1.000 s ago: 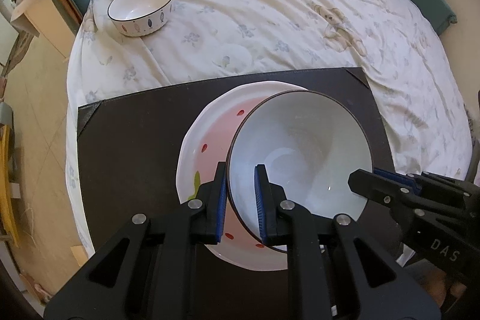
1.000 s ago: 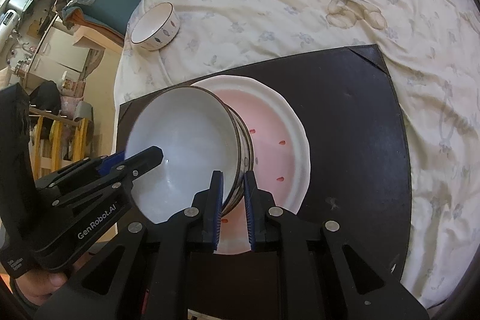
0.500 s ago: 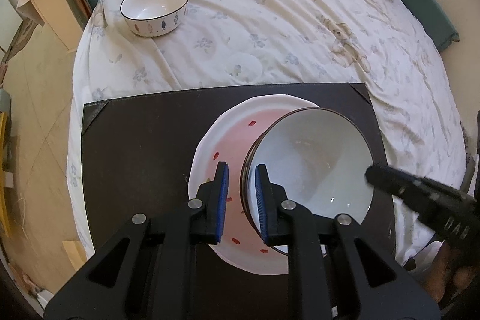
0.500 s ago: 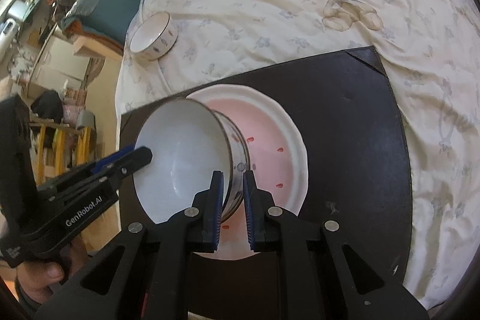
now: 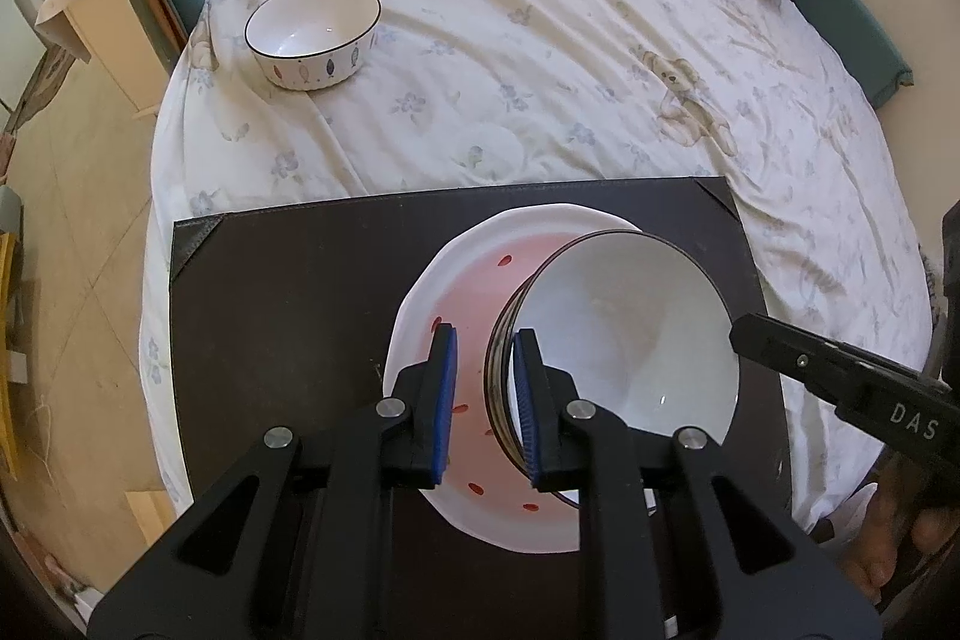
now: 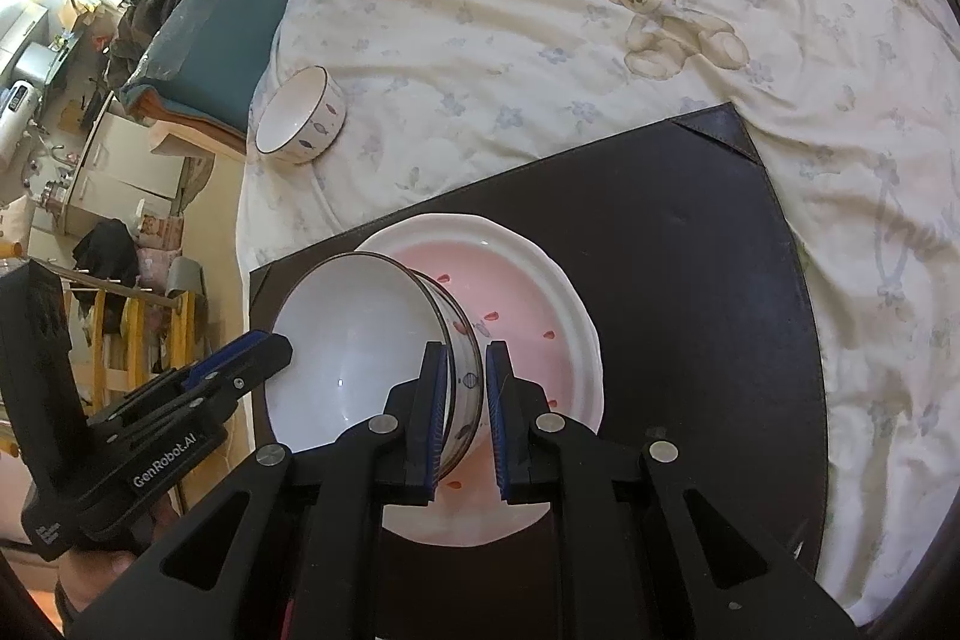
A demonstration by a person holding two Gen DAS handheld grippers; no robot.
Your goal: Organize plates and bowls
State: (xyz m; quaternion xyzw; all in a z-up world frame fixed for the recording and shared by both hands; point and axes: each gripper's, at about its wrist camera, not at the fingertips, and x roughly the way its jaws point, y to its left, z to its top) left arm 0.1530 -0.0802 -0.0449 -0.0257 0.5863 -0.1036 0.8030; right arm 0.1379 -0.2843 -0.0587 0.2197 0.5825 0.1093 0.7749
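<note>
A white bowl (image 5: 624, 340) with a thin dark rim and small painted marks on its outer wall is held tilted over a white plate (image 5: 456, 298), whose pink centre is dotted with red. The plate lies on a dark mat (image 5: 288, 316) on the bed (image 5: 540, 70). The bowl's rim is straddled by the left hand-held gripper (image 5: 483, 400), its pads slightly parted and not pressing it. The opposite rim is clamped by the right hand-held gripper (image 6: 467, 415). A second, fish-patterned bowl (image 5: 313, 34) sits well apart on the bed.
</note>
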